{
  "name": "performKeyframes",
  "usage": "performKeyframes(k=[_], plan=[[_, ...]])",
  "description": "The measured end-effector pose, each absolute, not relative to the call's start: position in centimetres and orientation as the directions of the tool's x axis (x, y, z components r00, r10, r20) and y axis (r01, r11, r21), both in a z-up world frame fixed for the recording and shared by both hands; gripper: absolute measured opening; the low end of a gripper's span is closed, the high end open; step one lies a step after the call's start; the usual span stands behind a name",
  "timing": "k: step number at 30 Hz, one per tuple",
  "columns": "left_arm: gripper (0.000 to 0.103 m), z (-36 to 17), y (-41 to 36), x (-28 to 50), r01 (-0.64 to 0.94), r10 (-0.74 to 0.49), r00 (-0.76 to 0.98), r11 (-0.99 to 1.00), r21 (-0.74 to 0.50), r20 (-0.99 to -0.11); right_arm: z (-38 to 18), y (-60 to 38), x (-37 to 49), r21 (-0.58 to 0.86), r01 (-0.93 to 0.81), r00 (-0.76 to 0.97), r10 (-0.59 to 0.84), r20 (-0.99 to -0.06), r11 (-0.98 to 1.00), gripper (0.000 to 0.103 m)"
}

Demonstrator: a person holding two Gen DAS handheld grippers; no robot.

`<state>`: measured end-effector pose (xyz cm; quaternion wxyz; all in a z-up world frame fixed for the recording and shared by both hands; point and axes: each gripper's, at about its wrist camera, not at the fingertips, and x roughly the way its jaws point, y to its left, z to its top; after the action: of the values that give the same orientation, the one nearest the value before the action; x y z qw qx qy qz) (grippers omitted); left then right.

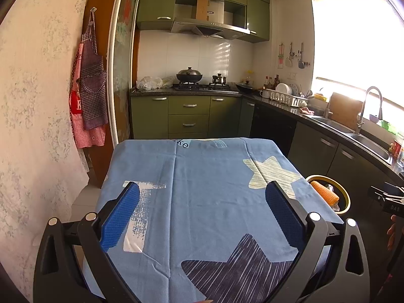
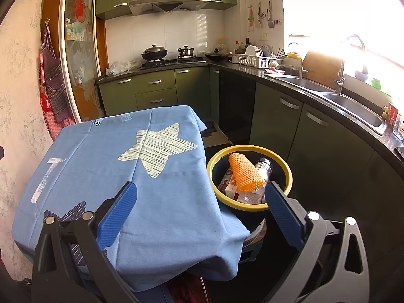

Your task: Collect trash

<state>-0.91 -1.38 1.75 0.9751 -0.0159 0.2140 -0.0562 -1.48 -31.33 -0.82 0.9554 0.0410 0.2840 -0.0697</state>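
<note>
Already the trash sits in the bin (image 2: 287, 174), a dark round bin with a yellow rim that stands on the floor just beside the right edge of the table. Inside it you can see an orange honeycomb-textured roll (image 2: 246, 174) lying on top, tilted against the rim, with a clear plastic bottle (image 2: 262, 168) beside it and a printed carton (image 2: 227, 183) tucked under its left end. From your left wrist camera only the bin's yellow rim (image 1: 346, 197) and the orange roll (image 1: 324, 192) show past the corner of the cloth.

Your right gripper (image 2: 199, 209) hangs above the near right corner of the table with its jaws spread wide apart and nothing between them; its right blue pad (image 2: 282, 217) lines up over the bin's near rim, its left one over the cloth. Your left gripper (image 1: 202, 214) hovers over the middle of the table, likewise spread wide and holding nothing.

A blue tablecloth (image 1: 202, 176) covers the table, printed with a pale star (image 2: 156, 149) toward the bin side and a dark star (image 1: 240, 267) at the near edge. Beyond the table, green cabinets (image 1: 189, 113) carry a stove with a lidded wok (image 1: 189, 75). Right of the bin a dark counter runs to a steel sink (image 2: 353, 106), and left of the table checked aprons (image 1: 91, 88) hang on the wall.
</note>
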Motion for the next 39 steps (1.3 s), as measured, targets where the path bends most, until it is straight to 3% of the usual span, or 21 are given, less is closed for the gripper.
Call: performKeyframes(k=[39], plan=[[0.098,1.85,-1.69,-0.94,0.128,-0.135,0.895,0.991,-0.047,-0.426,-1.04,-31.33,-1.32,0.047,0.156,0.828,-0.105,-0.551,0.987,0.096]])
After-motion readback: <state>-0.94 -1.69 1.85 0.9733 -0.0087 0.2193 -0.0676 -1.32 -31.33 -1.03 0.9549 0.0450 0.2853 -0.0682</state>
